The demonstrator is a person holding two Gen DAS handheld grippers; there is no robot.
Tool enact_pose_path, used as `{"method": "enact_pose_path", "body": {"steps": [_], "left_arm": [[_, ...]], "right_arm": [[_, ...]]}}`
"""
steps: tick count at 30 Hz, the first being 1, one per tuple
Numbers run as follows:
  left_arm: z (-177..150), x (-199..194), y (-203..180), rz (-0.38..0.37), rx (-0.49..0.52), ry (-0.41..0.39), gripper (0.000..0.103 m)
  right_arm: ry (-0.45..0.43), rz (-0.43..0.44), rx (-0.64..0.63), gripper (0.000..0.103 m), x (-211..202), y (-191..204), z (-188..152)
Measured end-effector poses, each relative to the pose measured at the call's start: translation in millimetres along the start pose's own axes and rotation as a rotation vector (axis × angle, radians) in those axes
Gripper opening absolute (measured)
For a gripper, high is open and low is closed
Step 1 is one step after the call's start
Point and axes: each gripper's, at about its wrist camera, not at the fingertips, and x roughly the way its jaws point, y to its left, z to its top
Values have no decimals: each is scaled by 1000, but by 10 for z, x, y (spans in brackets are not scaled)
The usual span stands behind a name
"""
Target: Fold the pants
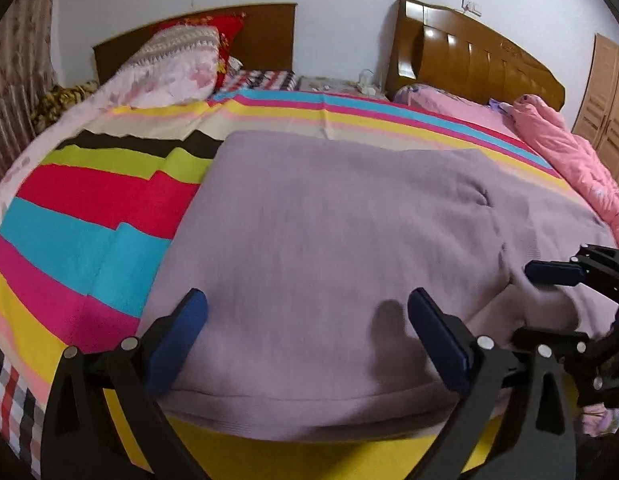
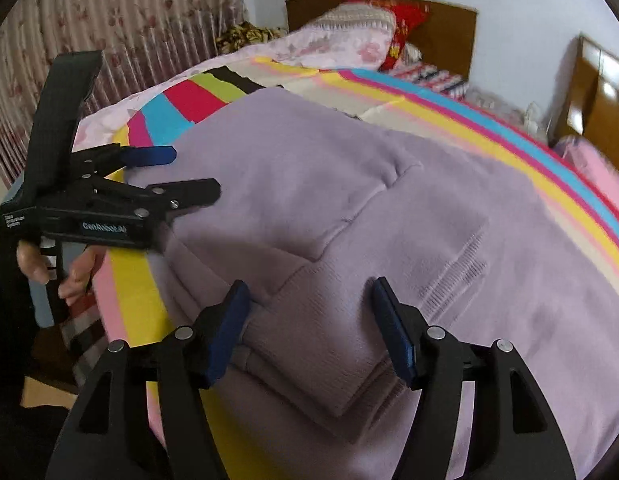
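Lilac pants (image 1: 329,240) are lying on the striped bedspread (image 1: 89,208), seemingly running rightward; both left gripper (image 1: 307,330) and right gripper (image 2: 309,320) are hovering spread over their near hem, holding nothing

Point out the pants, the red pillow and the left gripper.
pants (image 1: 309,220): left wrist view, flat middle of the fabric.
red pillow (image 1: 225,30): left wrist view, its upper part.
left gripper (image 1: 307,322): left wrist view, between the open jaws.

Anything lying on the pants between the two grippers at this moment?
No: in the right wrist view only bare lilac pants, with seams and folds, lie between the left gripper and the right gripper.
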Motion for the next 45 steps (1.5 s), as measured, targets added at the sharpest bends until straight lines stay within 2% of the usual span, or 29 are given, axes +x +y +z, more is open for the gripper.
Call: {"method": "enact_pose_path", "body": {"steps": [2,5,8,9,10,11,12,13,14,16,17,18,19,20,21,22,23,25,26,27,28,29,30,32,34,37,39,41,45], "left_arm": [[117,-101,47,-49,-26,-14,100],[516,-242,127,-188,-66,-57,101],[940,10,78,-248,-39,5,101],[1029,165,68,-270,-36,41,101],[1091,411,80,-279,-46,109,101],[1107,625,125,-246,-58,172,101],[1076,835,177,-184,-80,232,100],[1045,923,215,-175,-96,235,101],[1045,868,207,-181,-87,195,101],[1056,764,179,-141,-96,195,101],[1090,669,152,-133,-99,159,101],[1148,551,104,-160,-94,110,101],[1236,442,33,-207,-79,60,101],[1297,383,-22,-224,-67,24,101],[1384,383,-67,-217,-46,-12,101],[1453,428,-160,-175,3,-46,101],[1489,510,-205,-149,34,-48,101],[1459,813,-262,-100,74,5,101],[1380,966,-252,-64,76,38,101],[1288,1112,-226,-41,64,89,97],[1297,1236,-211,-16,40,169,96],[1325,1198,-207,2,32,142,96],[1323,1182,-226,20,34,123,100],[1309,1188,-273,68,55,122,100],[1281,1146,-337,108,73,94,100],[1262,1126,-383,127,74,73,100],[1285,1108,-349,120,62,69,100],[1320,1109,-309,119,54,69,100],[1322,1127,-295,118,52,66,100]], "right_arm": [[13,13,3,62,-99,-58,88],[-31,6,-66,62,-221,-116,283],[-3,53,-127,63,-39,-154,500],[20,64,-132,63,91,-205,549],[48,62,-130,63,174,-224,557],[88,69,-128,63,294,-272,534],[83,81,-129,64,312,-287,513],[56,101,-128,64,278,-301,470],[56,109,-120,64,252,-319,451],[43,133,-102,64,133,-387,453],[21,140,-97,64,55,-451,467],[-5,131,-93,68,-13,-537,490],[-34,97,-80,71,-87,-688,524],[-45,66,-65,72,-103,-804,557],[-44,32,-41,72,-68,-934,588],[-27,-16,-12,72,13,-1101,631],[2,-73,10,72,94,-1230,648],[88,-161,67,75,287,-1489,607],[111,-167,96,79,364,-1603,549],[54,-120,126,84,357,-1725,464],[37,-80,144,83,335,-1787,438],[10,-39,188,83,271,-1876,426],[1,-46,212,84,252,-1931,415],[-6,-35,268,84,259,-2051,408],[-22,-9,296,84,247,-2133,396],[-46,2,328,83,226,-2194,397],[-72,-26,365,84,152,-2186,391],[-99,-108,421,84,-41,-2184,342],[-126,-133,406,88,-373,-1935,152]]}}
